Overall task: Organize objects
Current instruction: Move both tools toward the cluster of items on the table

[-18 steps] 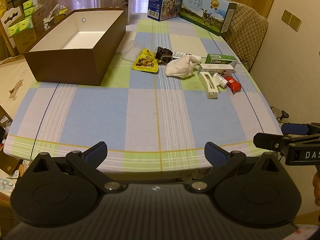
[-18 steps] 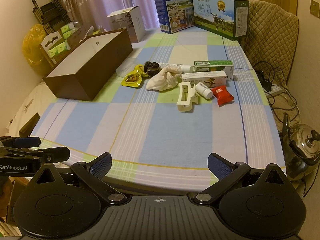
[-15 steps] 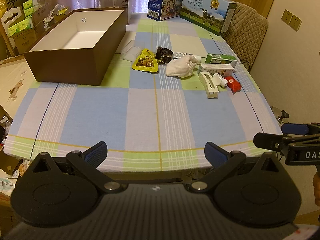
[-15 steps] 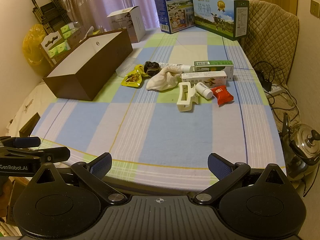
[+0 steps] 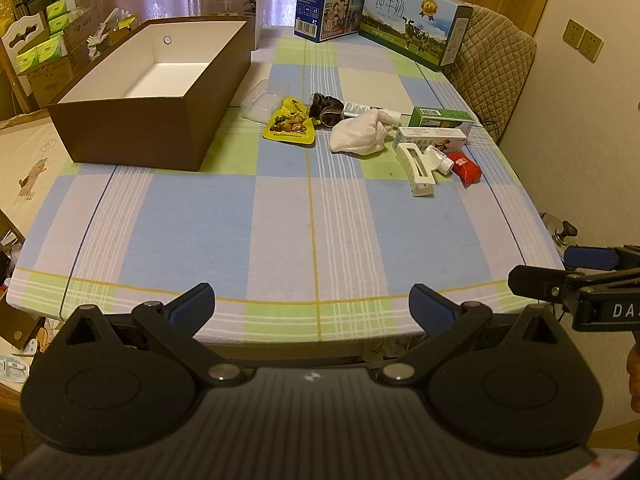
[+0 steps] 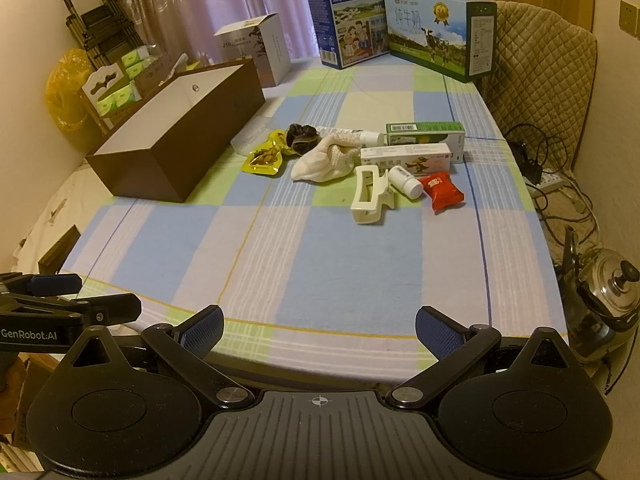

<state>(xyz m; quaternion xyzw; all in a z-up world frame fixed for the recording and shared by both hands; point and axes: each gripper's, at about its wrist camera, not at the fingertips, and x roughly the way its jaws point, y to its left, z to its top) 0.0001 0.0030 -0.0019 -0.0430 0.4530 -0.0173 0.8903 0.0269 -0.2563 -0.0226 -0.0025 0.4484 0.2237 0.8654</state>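
Note:
An open brown box (image 5: 132,136) with a white inside stands at the table's far left; it also shows in the right wrist view (image 6: 180,148). To its right lie a yellow snack pouch (image 5: 290,126), a dark scrunchie (image 5: 326,107), a white cloth (image 5: 360,136), a green carton (image 5: 440,117), a white carton (image 5: 432,136), a white hair claw (image 6: 370,194), a small white bottle (image 6: 406,181) and a red packet (image 6: 442,192). My left gripper (image 5: 312,310) is open and empty at the table's near edge. My right gripper (image 6: 318,332) is open and empty there too.
Two milk cartons (image 6: 352,16) (image 6: 440,32) and a humidifier box (image 6: 256,50) stand at the table's far end. A clear plastic lid (image 5: 264,98) lies beside the brown box. A padded chair (image 6: 536,72) and a kettle (image 6: 604,300) are at the right.

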